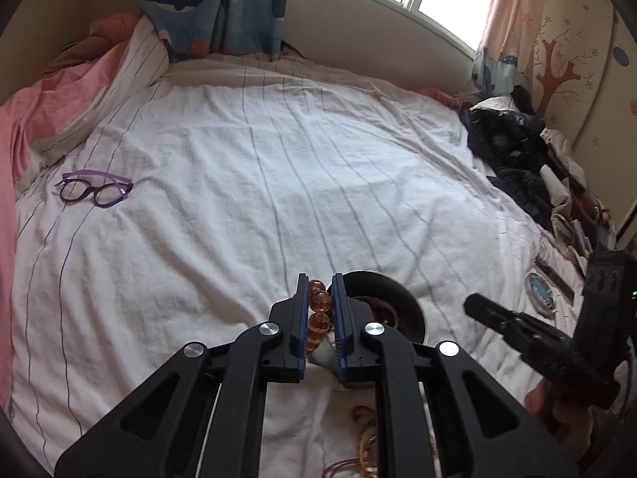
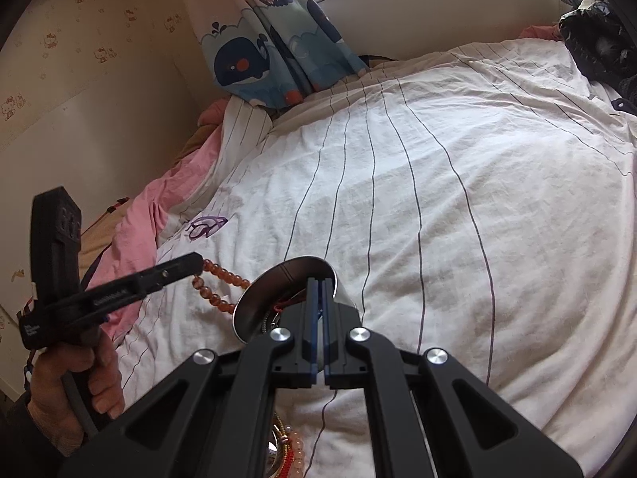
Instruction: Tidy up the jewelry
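Observation:
My left gripper [image 1: 320,279] is shut on an amber bead bracelet [image 1: 319,301], held above the bed beside a round metal bowl [image 1: 392,287]. In the right wrist view the left gripper [image 2: 197,259] holds the bracelet [image 2: 221,285] hanging next to the tilted bowl [image 2: 254,302]. My right gripper [image 2: 319,281] is shut on the bowl's rim and lifts it at a tilt. It shows in the left wrist view [image 1: 471,304] at the right. More bead strings and red cords [image 1: 364,438] lie on the sheet under the left gripper, and also show in the right wrist view [image 2: 292,454].
Purple glasses [image 1: 95,190] lie on the white striped sheet [image 1: 258,199] at the far left. Dark clothes [image 1: 513,151] pile along the bed's right edge. A pink quilt [image 1: 24,127] bunches at the left. A small round tin [image 1: 539,285] lies at the right.

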A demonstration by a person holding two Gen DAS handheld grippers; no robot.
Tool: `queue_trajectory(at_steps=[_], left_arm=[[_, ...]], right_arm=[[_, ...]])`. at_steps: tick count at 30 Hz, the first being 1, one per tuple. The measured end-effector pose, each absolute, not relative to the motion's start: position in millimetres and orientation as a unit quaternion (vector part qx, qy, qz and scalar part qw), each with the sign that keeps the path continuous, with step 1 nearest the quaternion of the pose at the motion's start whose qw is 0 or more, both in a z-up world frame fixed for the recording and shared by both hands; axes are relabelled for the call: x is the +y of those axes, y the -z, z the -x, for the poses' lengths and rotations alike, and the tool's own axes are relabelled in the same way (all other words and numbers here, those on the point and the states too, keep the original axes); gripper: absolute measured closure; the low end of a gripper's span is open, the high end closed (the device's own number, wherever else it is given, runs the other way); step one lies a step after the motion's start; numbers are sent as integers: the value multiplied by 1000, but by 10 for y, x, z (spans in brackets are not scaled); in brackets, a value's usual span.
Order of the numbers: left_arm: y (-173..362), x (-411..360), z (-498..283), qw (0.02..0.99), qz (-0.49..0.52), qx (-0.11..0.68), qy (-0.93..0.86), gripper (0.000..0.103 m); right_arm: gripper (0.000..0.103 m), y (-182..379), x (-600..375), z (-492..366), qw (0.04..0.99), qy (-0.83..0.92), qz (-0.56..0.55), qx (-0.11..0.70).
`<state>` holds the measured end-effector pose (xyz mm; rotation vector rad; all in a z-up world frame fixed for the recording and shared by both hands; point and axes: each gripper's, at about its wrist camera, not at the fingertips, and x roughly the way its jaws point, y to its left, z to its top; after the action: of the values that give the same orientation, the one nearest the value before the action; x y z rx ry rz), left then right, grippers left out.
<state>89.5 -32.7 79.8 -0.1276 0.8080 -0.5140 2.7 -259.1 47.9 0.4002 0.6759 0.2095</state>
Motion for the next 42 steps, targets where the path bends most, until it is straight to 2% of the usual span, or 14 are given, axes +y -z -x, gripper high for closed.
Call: queue_trajectory(at_steps=[6,14,18,23,28,35,42], left_arm=[[-931,-574,-777,873,87,371,306,92],[-661,-710,-825,855,97,403,312,92],[-780,-694,-772,860,126,361,337,92],[-733,-812,-891,856,102,397,314,92],[-549,-854,-820,874,3,422,241,92],[-538,-767,-615,889,-75,411,189,75],[-521,-685,-413,889,-93,409,181,70]], right_arm=[[101,-466,-2636,37,918,-98,-200,328],[101,-443,-2628,30,917,-96,-200,331],[101,-427,-2618,23,917,-95,-198,333],[101,-402,-2606,20,915,-97,-198,337],[101,-371,-2595,12,913,-99,-197,343],[101,-361,-2524,34,913,-103,-188,346],[100,-239,-2450,200,908,-104,-188,361]])
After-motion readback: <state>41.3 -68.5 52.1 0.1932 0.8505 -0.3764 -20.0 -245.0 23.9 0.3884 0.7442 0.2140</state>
